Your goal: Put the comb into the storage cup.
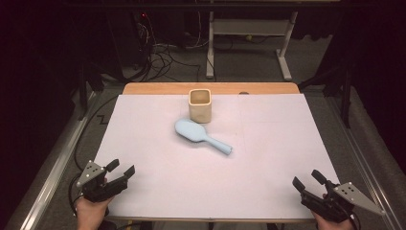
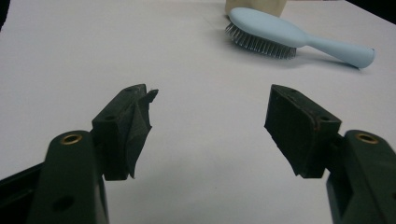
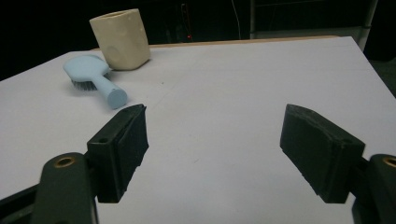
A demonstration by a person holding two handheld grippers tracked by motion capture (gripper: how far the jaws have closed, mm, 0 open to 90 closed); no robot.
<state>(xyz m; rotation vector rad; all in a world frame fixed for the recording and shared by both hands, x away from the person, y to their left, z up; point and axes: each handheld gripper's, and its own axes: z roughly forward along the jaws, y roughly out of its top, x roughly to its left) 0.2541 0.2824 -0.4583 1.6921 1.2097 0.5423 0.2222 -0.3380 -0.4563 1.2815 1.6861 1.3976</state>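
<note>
I hold both tongs, left tongs [image 1: 120,168] and right tongs [image 1: 307,180], released, well apart from the blue hairbrush [image 1: 201,135] beside the cup [image 1: 200,105].

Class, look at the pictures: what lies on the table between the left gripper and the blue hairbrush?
Nothing: between the left gripper and the blue hairbrush there is bare white table surface, as the left gripper view and high view show.

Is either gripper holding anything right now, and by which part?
Nothing is held. The left gripper and right gripper are open and empty; the hairbrush lies untouched.
</note>
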